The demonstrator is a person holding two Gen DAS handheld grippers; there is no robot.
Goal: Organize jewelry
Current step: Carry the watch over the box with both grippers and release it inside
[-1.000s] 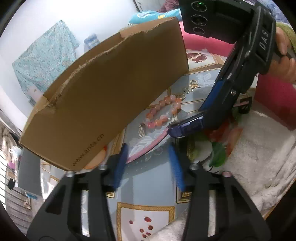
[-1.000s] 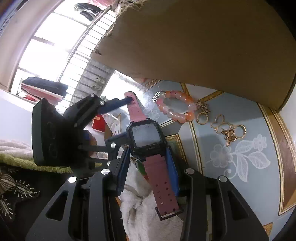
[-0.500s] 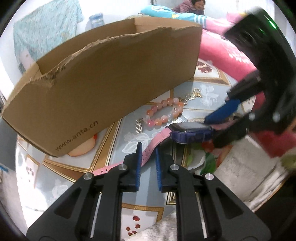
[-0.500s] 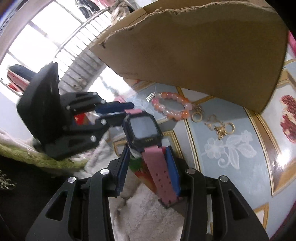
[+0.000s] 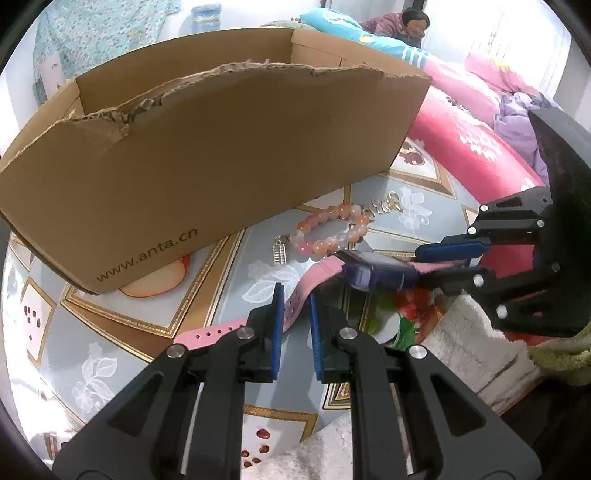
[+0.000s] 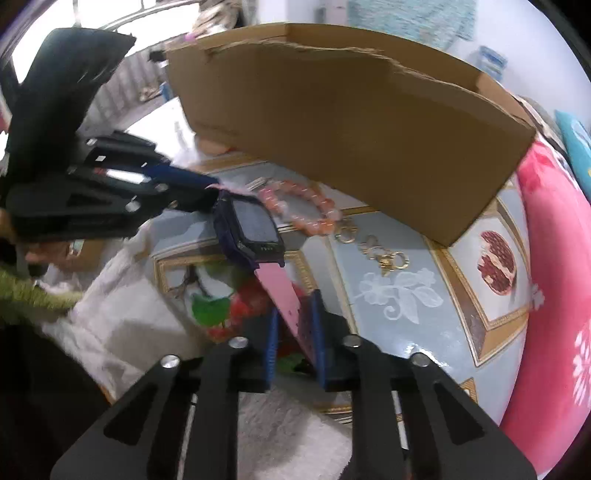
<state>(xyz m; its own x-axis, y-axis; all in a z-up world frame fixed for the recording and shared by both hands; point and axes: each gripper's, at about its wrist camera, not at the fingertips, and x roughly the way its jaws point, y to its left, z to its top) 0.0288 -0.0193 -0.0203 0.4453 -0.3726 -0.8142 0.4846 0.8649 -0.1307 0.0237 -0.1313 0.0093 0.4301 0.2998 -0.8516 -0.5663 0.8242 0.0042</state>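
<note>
A pink-strapped watch with a dark purple case (image 5: 373, 273) (image 6: 251, 229) hangs in the air between both grippers, above the table. My left gripper (image 5: 295, 314) is shut on one pink strap; it also shows in the right wrist view (image 6: 184, 184). My right gripper (image 6: 293, 325) is shut on the other strap and shows in the left wrist view (image 5: 443, 258). An orange bead bracelet (image 5: 328, 229) (image 6: 303, 206), a gold clasp chain (image 5: 384, 205) (image 6: 384, 254) and a small silver clip (image 5: 279, 251) lie on the table by the open cardboard box (image 5: 221, 155) (image 6: 351, 129).
The table has a blue floral cloth (image 5: 155, 295) (image 6: 406, 295). White fluffy fabric (image 5: 469, 339) (image 6: 280, 424) lies at the near edge. A pink bedspread (image 5: 469, 129) (image 6: 550, 258) is beside the table, with a person (image 5: 410, 22) far behind.
My left gripper closed on the watch's free strap after being open. Both grippers rose and turned, so the box's open top came into view. The right kept its grip, now further down its strap.
</note>
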